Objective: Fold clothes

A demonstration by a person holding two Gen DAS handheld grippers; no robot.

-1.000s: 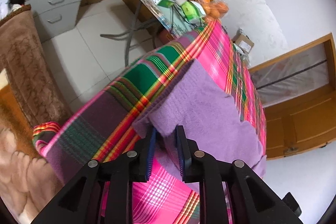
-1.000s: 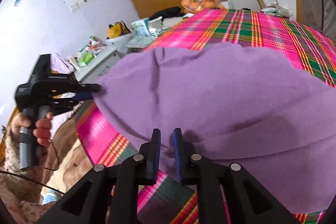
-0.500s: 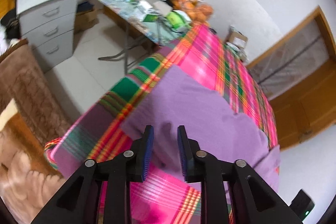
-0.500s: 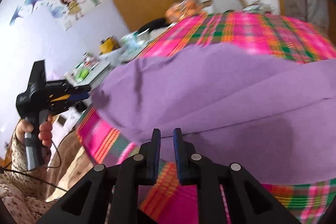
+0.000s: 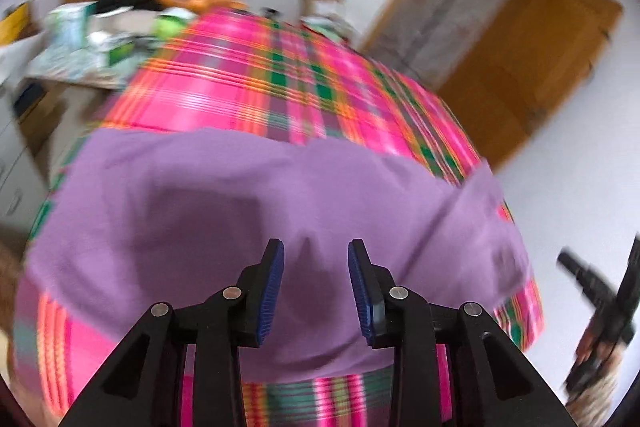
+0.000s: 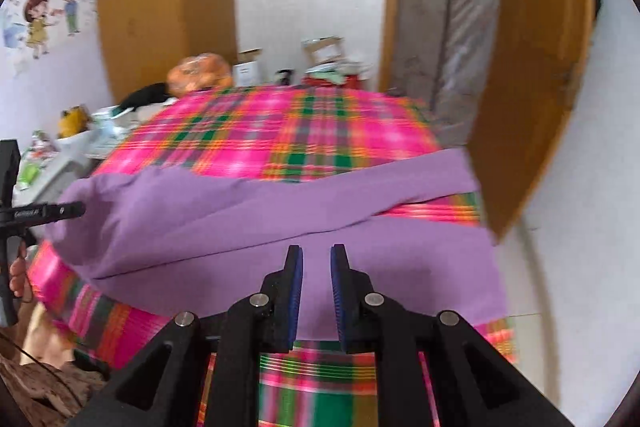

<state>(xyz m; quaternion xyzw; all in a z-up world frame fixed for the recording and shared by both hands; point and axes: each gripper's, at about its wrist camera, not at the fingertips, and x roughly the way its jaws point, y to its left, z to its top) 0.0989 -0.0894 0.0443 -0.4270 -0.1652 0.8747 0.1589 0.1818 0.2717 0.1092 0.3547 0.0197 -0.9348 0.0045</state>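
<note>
A purple garment (image 5: 248, 211) lies folded across the near part of a table covered in a pink and green plaid cloth (image 5: 288, 79). It also shows in the right wrist view (image 6: 248, 219), with one layer folded over another. My left gripper (image 5: 316, 283) is open and empty, just above the garment's near edge. My right gripper (image 6: 316, 279) is open with a narrow gap and holds nothing, over the garment's near right part. The left gripper's body (image 6: 24, 211) shows at the left edge of the right wrist view, and the right gripper (image 5: 600, 307) at the right edge of the left wrist view.
A bag of oranges (image 6: 200, 77) and boxes (image 6: 324, 55) stand at the table's far end. A cluttered side table (image 5: 88, 43) and a grey drawer unit are to the left. A wooden door (image 6: 532, 75) stands open at the right.
Both grippers have let go of the purple garment and pulled back and up. The left gripper opened wider and swung right. The garment now lies folded on the table.
</note>
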